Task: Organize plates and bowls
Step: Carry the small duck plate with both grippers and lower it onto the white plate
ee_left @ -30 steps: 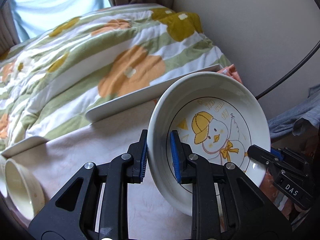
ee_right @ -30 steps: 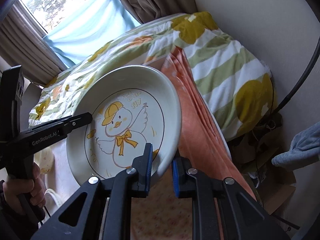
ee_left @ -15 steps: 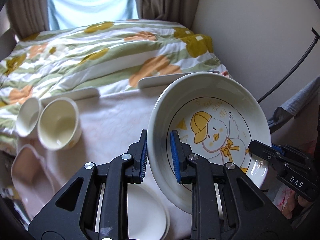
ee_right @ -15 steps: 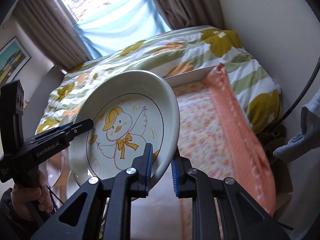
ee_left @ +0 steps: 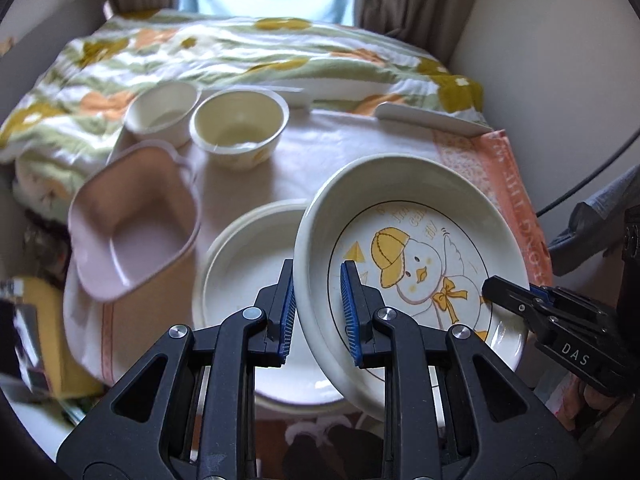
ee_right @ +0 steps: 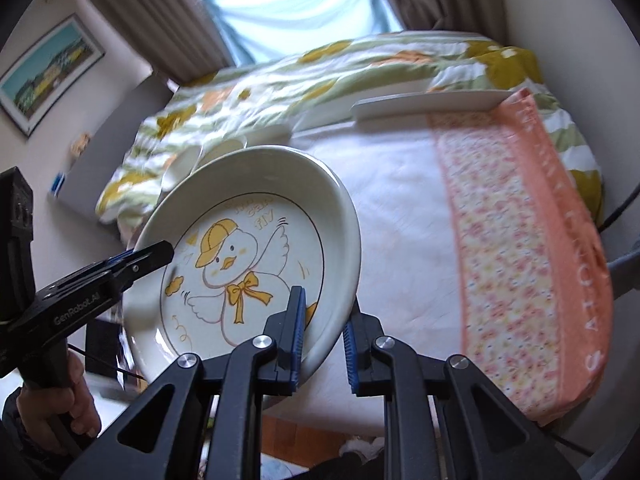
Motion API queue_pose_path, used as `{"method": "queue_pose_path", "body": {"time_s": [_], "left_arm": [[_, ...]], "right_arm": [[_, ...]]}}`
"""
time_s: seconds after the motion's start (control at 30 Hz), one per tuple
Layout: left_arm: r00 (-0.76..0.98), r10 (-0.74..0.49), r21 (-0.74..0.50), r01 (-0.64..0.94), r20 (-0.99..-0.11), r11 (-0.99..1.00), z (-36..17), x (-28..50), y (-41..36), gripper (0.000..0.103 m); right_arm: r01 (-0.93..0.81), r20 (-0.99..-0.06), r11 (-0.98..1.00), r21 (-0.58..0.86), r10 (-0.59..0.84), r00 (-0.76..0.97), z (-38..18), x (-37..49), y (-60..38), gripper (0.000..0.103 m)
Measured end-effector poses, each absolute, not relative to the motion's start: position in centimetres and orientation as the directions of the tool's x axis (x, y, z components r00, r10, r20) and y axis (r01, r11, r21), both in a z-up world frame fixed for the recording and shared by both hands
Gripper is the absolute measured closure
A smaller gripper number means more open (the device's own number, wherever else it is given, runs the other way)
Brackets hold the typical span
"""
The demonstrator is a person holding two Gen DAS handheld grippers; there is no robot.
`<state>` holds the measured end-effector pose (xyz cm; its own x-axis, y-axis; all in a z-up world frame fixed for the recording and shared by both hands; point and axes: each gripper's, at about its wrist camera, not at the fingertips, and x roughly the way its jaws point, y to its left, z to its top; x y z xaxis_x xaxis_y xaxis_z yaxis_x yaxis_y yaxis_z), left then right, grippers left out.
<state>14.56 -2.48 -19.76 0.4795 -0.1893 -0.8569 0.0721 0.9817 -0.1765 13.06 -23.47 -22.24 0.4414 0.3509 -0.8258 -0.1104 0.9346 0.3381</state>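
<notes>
The duck plate (ee_left: 412, 248) has been carried across from the quilt (ee_left: 240, 52) side; two bowls (ee_left: 239, 128), a pink dish (ee_left: 132, 220) and a white plate (ee_left: 256, 264) are now seen on the counter (ee_left: 340, 140). The duck plate is held tilted above the white plate, its rim clamped by the left claw (ee_left: 317, 312) at 8 o'clock and by the right claw (ee_right: 322, 340) at 4 o'clock.

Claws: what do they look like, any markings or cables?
Both are black plastic with scissor-like arms, silver pivot rivets and ribbed blue pads. The left claw bears white "GenRobot.AI" lettering and a thin black cable by its handle; the right claw reads "DAS". A dark sleeve edge shows at the left hand.
</notes>
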Motion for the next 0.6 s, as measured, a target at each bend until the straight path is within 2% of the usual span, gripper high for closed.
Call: {"method": "queue_pose_path", "body": {"time_s": [0.2, 0.37, 0.6], "left_arm": [[0.453, -0.146, -0.176, -0.024, -0.880, 0.984, -23.1, 12.7, -0.2, 0.084], [0.449, -0.110, -0.153, -0.061, -0.887, 0.986, -25.7, 12.0, 0.7, 0.084], [0.416, -0.119, -0.180, -0.111, -0.901, 0.977, -28.7, 12.3, 1.9, 0.084]], "right_arm": [[-0.223, -0.850, 0.930, 0.292, 0.359, 0.385, -24.6, 13.8, -20.9, 0.087], [-0.248, -0.858, 0.921, 0.300, 0.375, 0.352, -26.7, 15.4, -19.8, 0.087], [-0.305, -0.871, 0.919, 0.249, 0.350, 0.346, -27.9, 16.6, -18.4, 0.087]]}}
